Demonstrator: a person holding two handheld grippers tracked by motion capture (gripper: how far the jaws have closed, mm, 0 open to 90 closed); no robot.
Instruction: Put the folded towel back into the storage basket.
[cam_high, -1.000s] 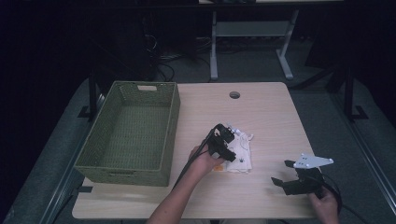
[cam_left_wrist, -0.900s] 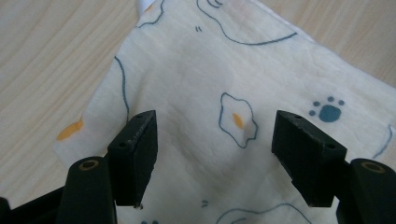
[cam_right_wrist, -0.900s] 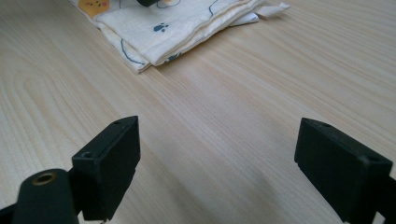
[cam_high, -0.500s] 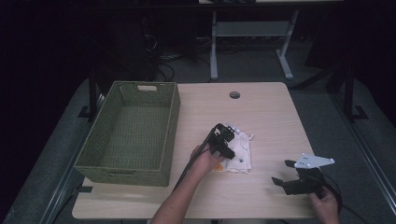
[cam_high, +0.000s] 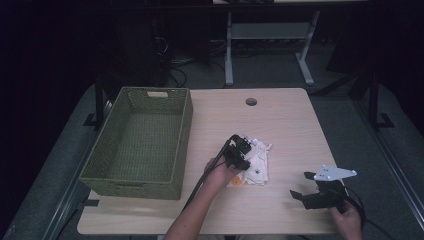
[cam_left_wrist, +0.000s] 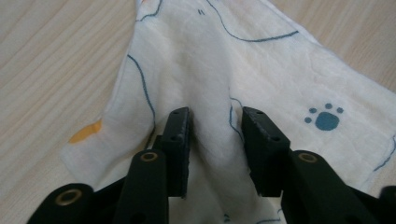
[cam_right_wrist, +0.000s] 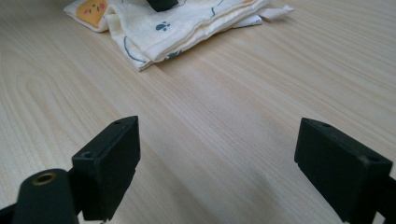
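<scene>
A cream cloth (cam_high: 258, 163) printed with blue lines, paw marks and an orange patch lies folded near the middle of the table. My left gripper (cam_high: 240, 156) points down onto it. In the left gripper view its jaws (cam_left_wrist: 215, 114) rest on the cloth (cam_left_wrist: 261, 60) and have just been closing, with a raised ridge of fabric between the pads and a gap still showing. My right gripper (cam_high: 299, 184) rests low at the table's front right, apart from the cloth. Its jaws (cam_right_wrist: 217, 135) stand wide open over bare wood, and the cloth (cam_right_wrist: 187, 23) lies farther ahead.
A green woven basket (cam_high: 186, 120) stands on the left part of the light wooden table (cam_high: 285, 120). A round cable hole (cam_high: 251, 101) sits near the far edge. Dark floor and desk legs lie beyond.
The left gripper's jaws have narrowed over the cloth. Both hands have stayed where they were.
</scene>
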